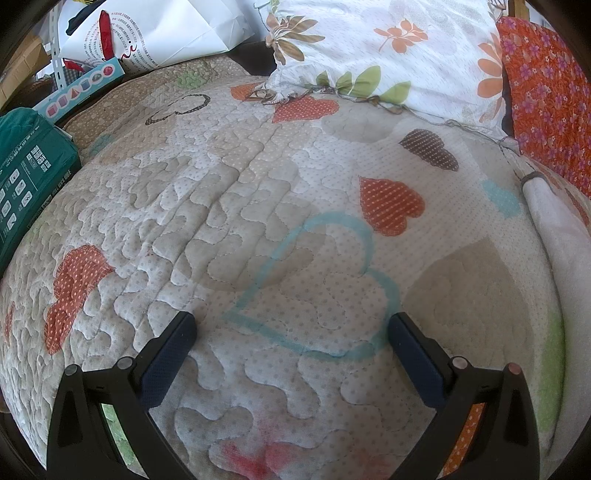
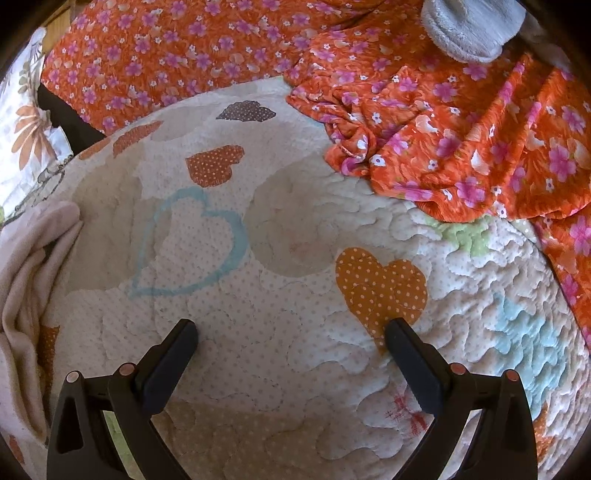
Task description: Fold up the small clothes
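A pale cream garment (image 1: 550, 251) lies bunched along the right edge of the quilt in the left wrist view. It also shows at the left edge of the right wrist view (image 2: 26, 288), crumpled. My left gripper (image 1: 291, 325) is open and empty, low over the quilted bedspread (image 1: 236, 206) with heart patches, left of the garment. My right gripper (image 2: 291, 332) is open and empty over the quilt (image 2: 295, 288), to the right of the garment. Neither gripper touches any clothing.
An orange floral cloth (image 2: 461, 140) is heaped at the back right, with a grey plush item (image 2: 469, 29) on it. A floral pillow (image 1: 376, 48) lies at the back. A green pack (image 1: 26, 173), a toy box (image 1: 81, 88) and a white bag (image 1: 155, 29) stand at the left.
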The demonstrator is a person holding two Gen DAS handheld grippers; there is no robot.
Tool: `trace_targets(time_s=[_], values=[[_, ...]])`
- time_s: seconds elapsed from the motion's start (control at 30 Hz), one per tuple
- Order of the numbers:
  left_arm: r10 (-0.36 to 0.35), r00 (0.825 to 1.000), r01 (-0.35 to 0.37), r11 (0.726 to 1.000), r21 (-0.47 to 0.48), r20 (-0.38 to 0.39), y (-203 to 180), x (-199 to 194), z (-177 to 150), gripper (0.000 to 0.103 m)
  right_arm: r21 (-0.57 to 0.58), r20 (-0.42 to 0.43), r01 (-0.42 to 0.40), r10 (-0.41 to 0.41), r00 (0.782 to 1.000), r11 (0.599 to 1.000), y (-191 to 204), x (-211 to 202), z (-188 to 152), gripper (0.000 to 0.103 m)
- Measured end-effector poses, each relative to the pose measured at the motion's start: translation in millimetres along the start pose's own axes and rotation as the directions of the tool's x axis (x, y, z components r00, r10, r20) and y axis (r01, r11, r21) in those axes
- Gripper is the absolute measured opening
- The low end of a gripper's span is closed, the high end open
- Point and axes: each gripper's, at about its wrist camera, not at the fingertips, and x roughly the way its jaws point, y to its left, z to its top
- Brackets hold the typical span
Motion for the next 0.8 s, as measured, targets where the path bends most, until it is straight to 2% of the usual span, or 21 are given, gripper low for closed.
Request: trace_targets(time_s=[0.43,0.67,0.73,0.8], values=[[0.001,1.0,-0.001,1.0,0.0,0.0,0,0,0,0.103,0.017,-0.027,0.002,-0.001,1.0,1.0,1,5,7,0.103],[0.033,0.996,-0.033,0.999,0.0,-0.089,-8,-7,9,0.103,0.04,-0.079,0.069,-0.066,0.995,0.997,11,9,18,0.103],[0.003,0.997,-0.003,1.0,0.0,-0.081,-13,-22,5,0.103,0.009,-0.062,0.069,-0.068,0.996,0.998,22,4,22,0.098],[-0.021,0.999,0.022,1.0,0.015,-0.049,-21,-41,1,0.103,-0.07,0.005,0.058,-0.058,0.998,0.996,45,-15,26,0.096]])
